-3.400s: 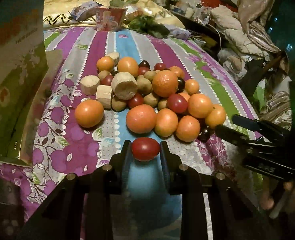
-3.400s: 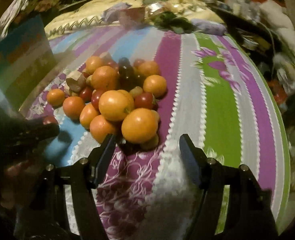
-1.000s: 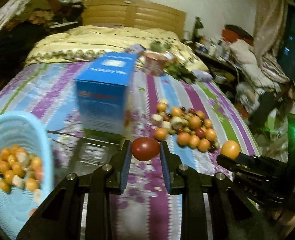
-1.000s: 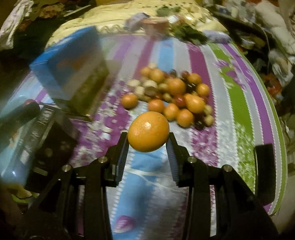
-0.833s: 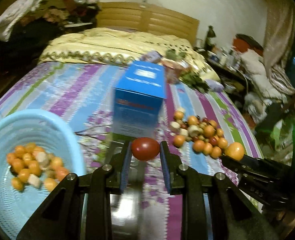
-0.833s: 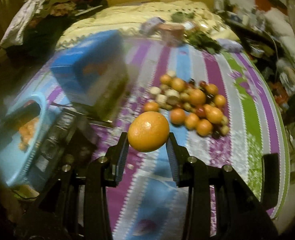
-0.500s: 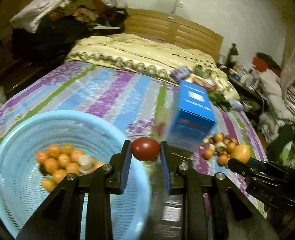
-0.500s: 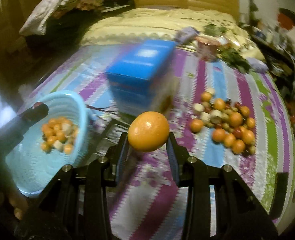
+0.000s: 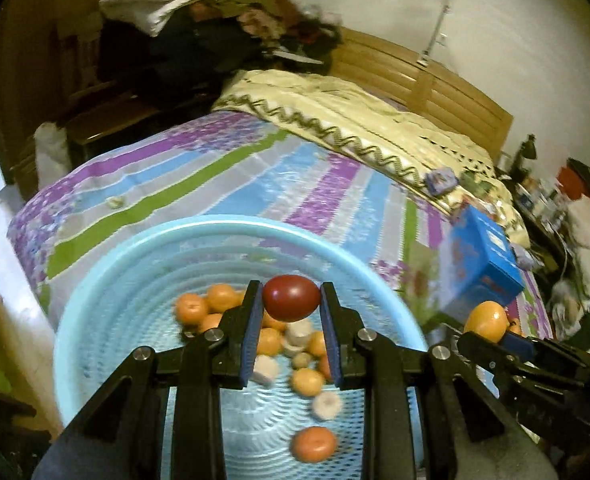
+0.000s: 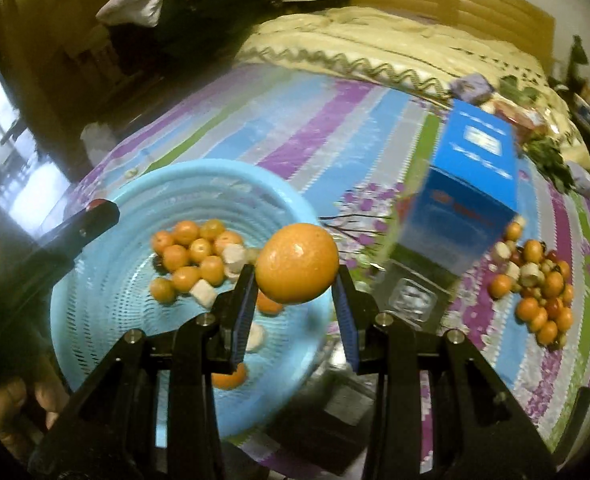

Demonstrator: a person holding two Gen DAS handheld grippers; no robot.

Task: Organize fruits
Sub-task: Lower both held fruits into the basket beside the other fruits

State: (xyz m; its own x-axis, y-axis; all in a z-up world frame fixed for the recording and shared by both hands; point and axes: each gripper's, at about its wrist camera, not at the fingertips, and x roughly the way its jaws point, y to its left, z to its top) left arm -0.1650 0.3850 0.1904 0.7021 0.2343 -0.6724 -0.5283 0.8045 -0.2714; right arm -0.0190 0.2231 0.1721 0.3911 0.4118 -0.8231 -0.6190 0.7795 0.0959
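A dark red fruit (image 9: 291, 297), smooth like a tomato, is clamped between the pads of the left gripper (image 9: 291, 322), whose jaws are drawn in tight on it. An orange (image 10: 297, 263) is pinched in the right gripper (image 10: 295, 304), the jaws set somewhat wider to fit it.

A second ago both grippers were held over the striped bedspread (image 9: 231, 184) with the heap of loose fruit (image 10: 535, 292) close ahead; now the light blue basket (image 9: 107, 288) fills the left wrist view directly beneath the red fruit, and in the right wrist view the orange is seen against the basket's near rim. The carry is therefore judged nearly complete, with release into the basket as the likely next step.

Inside the basket, a cluster of small oranges (image 10: 187, 256) and several pale cut pieces (image 10: 235, 258) are already gathered on the perforated bottom. The remaining heap is left on the bedspread well apart from the basket, beyond an upright blue box (image 10: 467, 196) that stands between them, so more trips are judged to be needed.
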